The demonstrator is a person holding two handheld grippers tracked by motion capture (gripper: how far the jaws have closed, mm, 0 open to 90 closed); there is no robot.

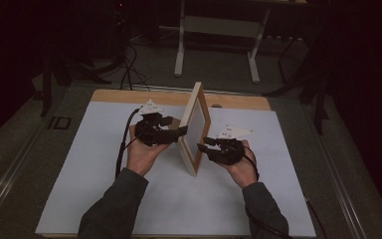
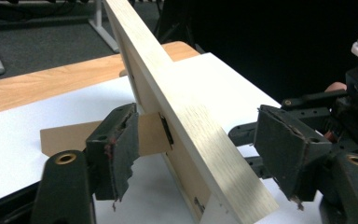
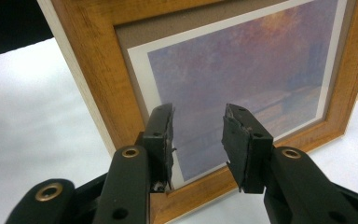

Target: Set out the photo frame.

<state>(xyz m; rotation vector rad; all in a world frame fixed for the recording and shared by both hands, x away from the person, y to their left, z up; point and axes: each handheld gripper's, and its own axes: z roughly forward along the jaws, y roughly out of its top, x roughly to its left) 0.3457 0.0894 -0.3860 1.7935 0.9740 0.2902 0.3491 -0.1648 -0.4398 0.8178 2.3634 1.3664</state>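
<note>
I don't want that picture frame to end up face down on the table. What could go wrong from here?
1. The picture frame stands on its lower edge, and the left gripper has its jaws wide around the frame's edge without pressing, so it could tip over.
2. The cardboard easel flap at the back lies near the left jaw; a nudge might fold it away.
3. The right gripper points its open jaws at the glass and could push or scratch it.

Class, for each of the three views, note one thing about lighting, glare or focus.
High view: dim, room beyond the white table mat nearly black. Left gripper view: glare along the pale wooden picture frame edge. Right gripper view: near black jaws soft, framed print evenly lit.
</note>
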